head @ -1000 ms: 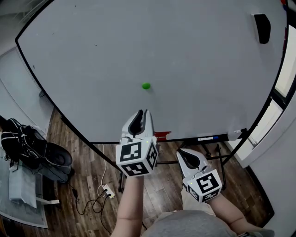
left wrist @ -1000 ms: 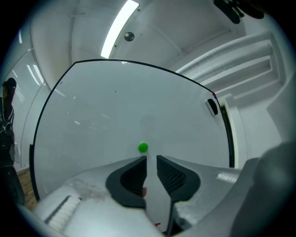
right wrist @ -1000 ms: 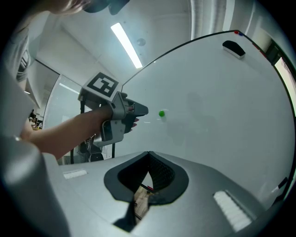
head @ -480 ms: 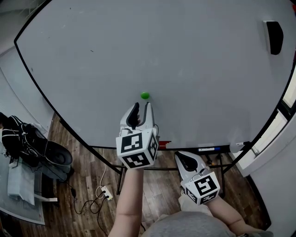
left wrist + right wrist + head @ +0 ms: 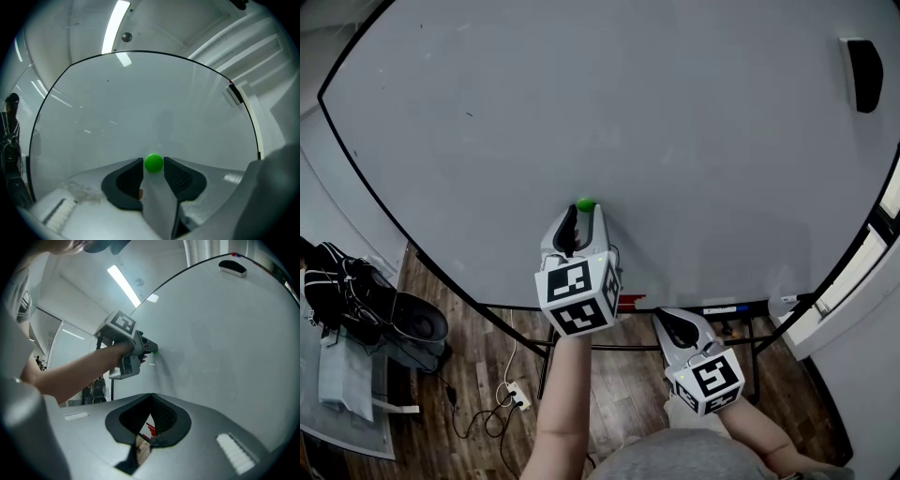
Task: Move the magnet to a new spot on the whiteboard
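Note:
A small green round magnet [image 5: 585,204] sticks to the lower middle of the whiteboard [image 5: 675,122]. My left gripper [image 5: 584,215] is raised against the board with its jaws open. The magnet [image 5: 153,162] sits right between the two fingertips, with thin gaps at each side. My right gripper [image 5: 669,315] hangs lower at the right, below the board's bottom edge, jaws shut and empty. In the right gripper view the left gripper [image 5: 153,349] is seen at the board with the magnet [image 5: 155,351] at its tip.
A black eraser [image 5: 864,75] sticks near the board's upper right corner. Markers lie on the board's tray [image 5: 717,307] at the bottom edge. Bags [image 5: 356,300] and a power strip [image 5: 517,387] with cables lie on the wooden floor at left.
My left gripper has moved up to the board and its jaws have widened, so the magnet now lies between its fingertips. The right gripper has hardly moved.

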A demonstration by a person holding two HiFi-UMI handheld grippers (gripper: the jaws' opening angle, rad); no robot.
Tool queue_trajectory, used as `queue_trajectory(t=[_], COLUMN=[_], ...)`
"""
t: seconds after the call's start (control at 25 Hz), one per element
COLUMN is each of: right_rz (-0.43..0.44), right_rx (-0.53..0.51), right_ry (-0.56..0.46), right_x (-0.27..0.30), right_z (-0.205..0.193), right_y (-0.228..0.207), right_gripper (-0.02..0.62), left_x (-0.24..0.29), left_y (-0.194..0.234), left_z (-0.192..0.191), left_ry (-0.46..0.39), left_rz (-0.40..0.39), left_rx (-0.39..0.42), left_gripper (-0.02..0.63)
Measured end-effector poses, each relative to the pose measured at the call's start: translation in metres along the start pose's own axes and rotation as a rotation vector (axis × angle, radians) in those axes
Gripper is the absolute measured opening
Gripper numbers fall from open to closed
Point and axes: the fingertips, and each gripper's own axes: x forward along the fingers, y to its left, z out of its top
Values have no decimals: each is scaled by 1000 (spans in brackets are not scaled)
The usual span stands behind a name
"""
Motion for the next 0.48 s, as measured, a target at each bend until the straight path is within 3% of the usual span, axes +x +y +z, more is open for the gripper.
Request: queue_trajectory(t=[0.48], right_rz=[-1], right_rx=[12], right_ry=[5], right_x=[11], right_z=[-6], right_y=[-8], right_gripper=[2], left_x=[8], left_y=[-1], left_z=[0], left_ry=[-3], left_rz=[21], left_rx=[26], left_gripper=[143])
